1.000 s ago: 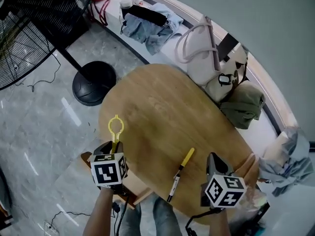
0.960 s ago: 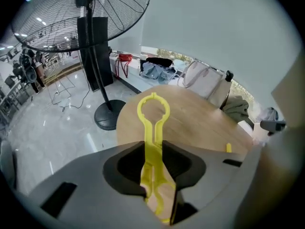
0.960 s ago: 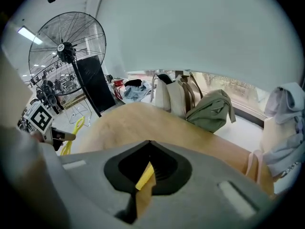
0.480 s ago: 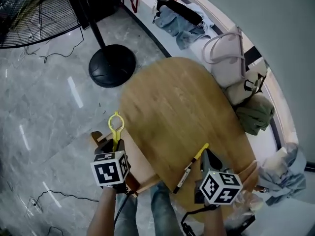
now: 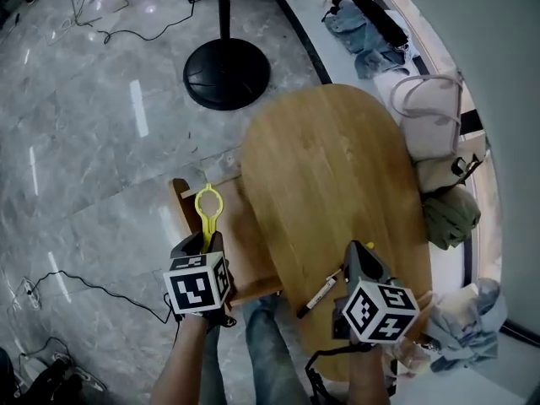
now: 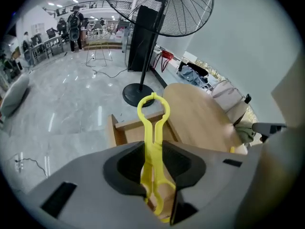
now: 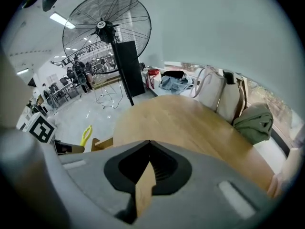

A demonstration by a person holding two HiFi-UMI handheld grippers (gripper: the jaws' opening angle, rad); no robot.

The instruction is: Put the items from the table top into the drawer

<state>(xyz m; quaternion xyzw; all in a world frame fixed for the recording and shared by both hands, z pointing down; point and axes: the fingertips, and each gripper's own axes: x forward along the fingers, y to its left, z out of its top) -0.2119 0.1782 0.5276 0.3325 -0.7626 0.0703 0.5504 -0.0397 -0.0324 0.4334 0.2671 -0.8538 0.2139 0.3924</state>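
Note:
My left gripper (image 5: 205, 241) is shut on a yellow plastic clip-like tool (image 5: 208, 205) with a ring at its far end. It holds the tool over the open wooden drawer (image 5: 180, 205) on the left of the oval wooden table (image 5: 337, 167). In the left gripper view the tool (image 6: 152, 123) stands up between the pads above the drawer (image 6: 125, 133). A pen (image 5: 319, 294) with a yellow end lies on the table's near edge. My right gripper (image 5: 359, 256) hovers just right of it, its jaws (image 7: 148, 144) shut with nothing between them.
A fan's round black base (image 5: 226, 72) stands on the grey floor beyond the table. White bags (image 5: 430, 133), a green bag (image 5: 451, 213) and clothes (image 5: 371, 24) line the ledge at right. A cable (image 5: 84, 285) trails on the floor at left.
The left gripper has carried the yellow tool from the table's left edge to above the open drawer. The right gripper has shifted along and stays beside the pen.

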